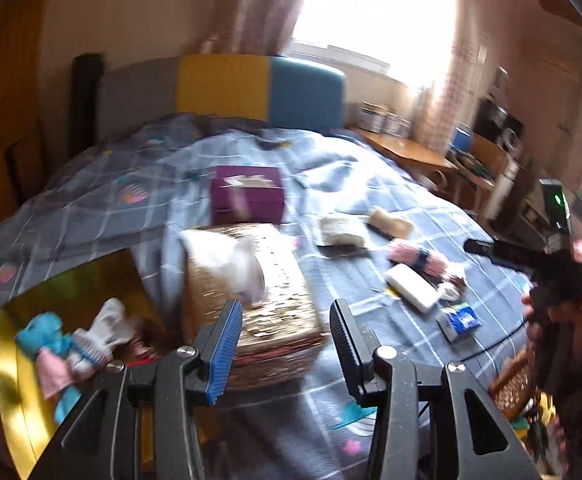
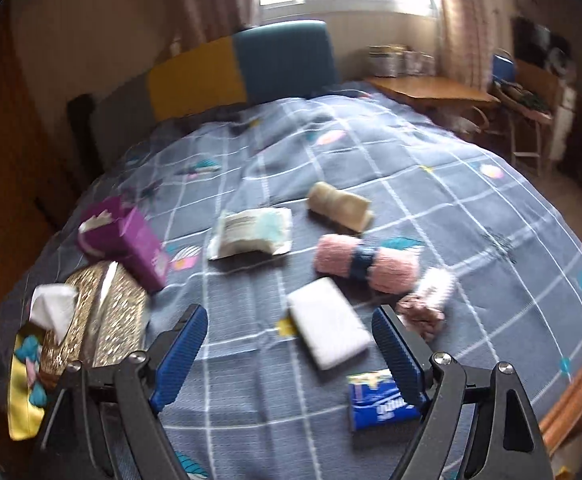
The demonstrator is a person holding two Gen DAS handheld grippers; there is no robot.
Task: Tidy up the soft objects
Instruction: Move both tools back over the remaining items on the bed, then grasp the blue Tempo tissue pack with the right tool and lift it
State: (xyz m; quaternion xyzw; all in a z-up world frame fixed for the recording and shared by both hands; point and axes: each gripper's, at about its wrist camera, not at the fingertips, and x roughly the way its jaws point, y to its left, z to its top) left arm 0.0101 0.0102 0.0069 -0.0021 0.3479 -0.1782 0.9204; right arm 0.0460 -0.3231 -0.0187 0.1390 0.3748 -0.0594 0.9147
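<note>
The right gripper [image 2: 289,344], jaws wide and empty, hovers above the white pack [image 2: 328,328] beside the pink yarn [image 2: 367,262]. The pack is probably soft and light, best pinched across its short sides. The left gripper [image 1: 287,344], half-open, holds nothing.

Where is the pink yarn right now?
In the right wrist view the pink yarn lies on the bedspread, right of centre, between the tan roll and the white packet.

We see a bed [image 2: 471,220] with a grey checked cover; on it lie a purple tissue box [image 2: 131,240], a pink yarn roll [image 2: 387,264], a white packet [image 2: 329,330] and a blue packet [image 2: 379,400].
</note>
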